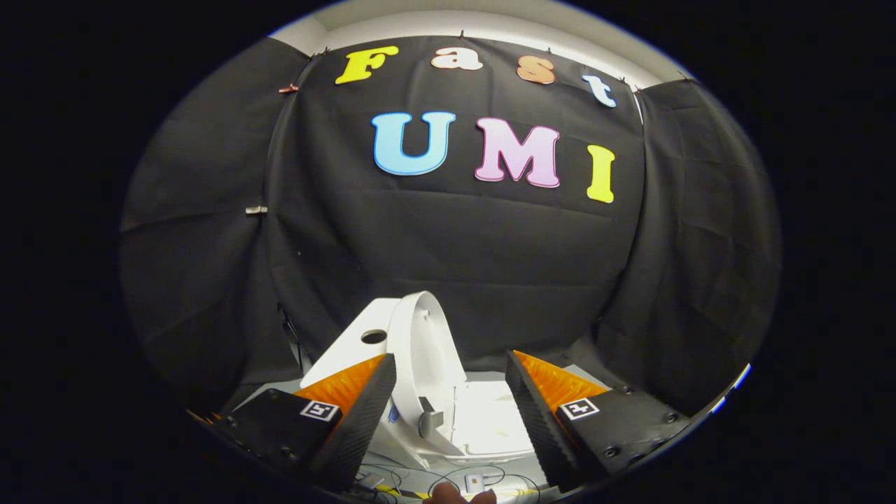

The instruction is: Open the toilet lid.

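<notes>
In the gripper view the gripper (451,406) is spread wide, its two fingers (364,413) well apart and pressing on nothing. Each finger has a black ribbed pad on its inner face, an orange side behind it, and a small square marker (320,410) on the black block at its base. Between the fingers and just ahead of them stands the white toilet (490,420). Its lid (427,343) is raised, standing nearly upright and leaning back toward the tank (350,346), with its inner face turned to the right. The tank top carries a round dark hole (374,337), likely a flush button. Near the lid's lower end, close to the left finger's tip, sits a small grey hinge piece (428,420). To the right of the lid the seat (493,423) lies flat and white between the two fingers. The lid touches neither finger; whether the left pad brushes the lid's edge cannot be told. Below the toilet, thin cables (448,479) and a small white box (474,482) lie on the floor, and a fingertip of a hand (458,495) shows at the very bottom. Black cloth (455,259) hangs behind the toilet.
</notes>
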The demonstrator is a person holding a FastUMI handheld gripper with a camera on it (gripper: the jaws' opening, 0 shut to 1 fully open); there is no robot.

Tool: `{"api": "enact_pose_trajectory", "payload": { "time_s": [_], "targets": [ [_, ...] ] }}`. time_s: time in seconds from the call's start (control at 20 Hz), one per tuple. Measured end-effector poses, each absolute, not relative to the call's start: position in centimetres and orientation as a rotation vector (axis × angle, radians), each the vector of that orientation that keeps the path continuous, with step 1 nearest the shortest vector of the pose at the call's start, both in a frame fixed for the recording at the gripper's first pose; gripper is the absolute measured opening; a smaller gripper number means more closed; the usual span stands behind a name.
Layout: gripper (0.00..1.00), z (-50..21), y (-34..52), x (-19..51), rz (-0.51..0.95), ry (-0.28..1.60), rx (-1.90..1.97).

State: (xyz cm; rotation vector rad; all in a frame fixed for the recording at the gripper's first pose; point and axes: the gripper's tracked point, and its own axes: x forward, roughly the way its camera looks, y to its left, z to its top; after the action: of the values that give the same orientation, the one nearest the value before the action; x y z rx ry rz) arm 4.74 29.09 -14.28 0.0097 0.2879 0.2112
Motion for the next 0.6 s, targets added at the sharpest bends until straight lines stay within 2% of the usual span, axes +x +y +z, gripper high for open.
{"api": "enact_pose_trajectory", "payload": {
  "time_s": [0.2, 0.6],
  "targets": [
    [0.98, -8.8, 27.0, 3.7, 0.212, 0.177, 0.043],
    [0.98, -2.3, 22.2, 2.3, 0.199, 0.058, 0.074]
  ]
}}
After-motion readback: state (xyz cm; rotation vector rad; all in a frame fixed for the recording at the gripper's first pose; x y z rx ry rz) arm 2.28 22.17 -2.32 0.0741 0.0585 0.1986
